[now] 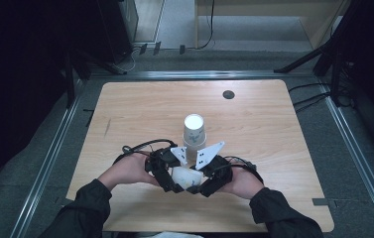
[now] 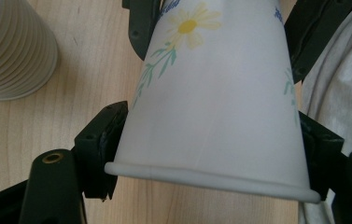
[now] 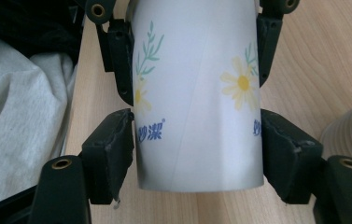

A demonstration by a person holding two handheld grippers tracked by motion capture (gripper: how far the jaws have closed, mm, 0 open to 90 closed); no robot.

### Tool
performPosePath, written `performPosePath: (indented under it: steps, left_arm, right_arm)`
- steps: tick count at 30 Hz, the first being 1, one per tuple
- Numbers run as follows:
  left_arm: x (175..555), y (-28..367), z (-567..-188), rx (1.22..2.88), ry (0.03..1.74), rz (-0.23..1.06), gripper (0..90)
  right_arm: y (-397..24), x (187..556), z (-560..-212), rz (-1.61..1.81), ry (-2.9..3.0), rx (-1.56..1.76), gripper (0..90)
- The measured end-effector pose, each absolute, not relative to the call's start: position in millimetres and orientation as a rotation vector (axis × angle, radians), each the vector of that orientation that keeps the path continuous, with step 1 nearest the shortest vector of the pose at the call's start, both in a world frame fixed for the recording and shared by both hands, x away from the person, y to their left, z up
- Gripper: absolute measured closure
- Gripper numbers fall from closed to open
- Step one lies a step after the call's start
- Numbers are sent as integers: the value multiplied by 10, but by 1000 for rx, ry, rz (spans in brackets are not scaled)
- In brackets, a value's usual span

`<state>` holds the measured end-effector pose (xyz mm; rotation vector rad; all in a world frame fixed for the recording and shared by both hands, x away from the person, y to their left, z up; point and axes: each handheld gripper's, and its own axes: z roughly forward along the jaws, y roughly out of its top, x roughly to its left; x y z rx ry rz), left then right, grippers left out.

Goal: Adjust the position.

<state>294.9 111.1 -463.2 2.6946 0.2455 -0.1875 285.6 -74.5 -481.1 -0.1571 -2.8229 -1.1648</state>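
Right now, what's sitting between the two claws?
A flowered paper cup, lying sideways; left claw grips its rim end, right claw its base end, as both gripper views show.

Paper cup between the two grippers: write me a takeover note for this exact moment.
Left gripper: shut on the paper cup near its rolled rim.
Right gripper: jaws astride the cup's base end, touching or nearly so; treat its grip as unconfirmed.
The cup lies sideways between both grippers, near the table's front edge. A stack of cups stands upside down just behind.
Done: one cup in hand. Left: probably to separate or place it; confirm before moving.
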Motion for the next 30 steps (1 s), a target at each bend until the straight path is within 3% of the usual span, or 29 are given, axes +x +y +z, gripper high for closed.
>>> performPosePath:
  steps: [7,13,17,30]
  left_arm:
    - [2950,1134,-4645,2676,253,-189,248]
    - [2954,1149,-4619,2631,275,-165,132]
    - [2985,1209,-4576,2566,303,-146,101]
    - [2977,1474,-4463,2376,388,-87,102]
  right_arm:
    - [-724,2868,-4806,-1145,-2838,-143,353]
    - [-749,2869,-4808,-1137,-2858,-134,351]
    - [-804,2887,-4769,-1180,-2852,-151,350]
    - [-1019,2983,-4587,-1370,-2767,-226,348]
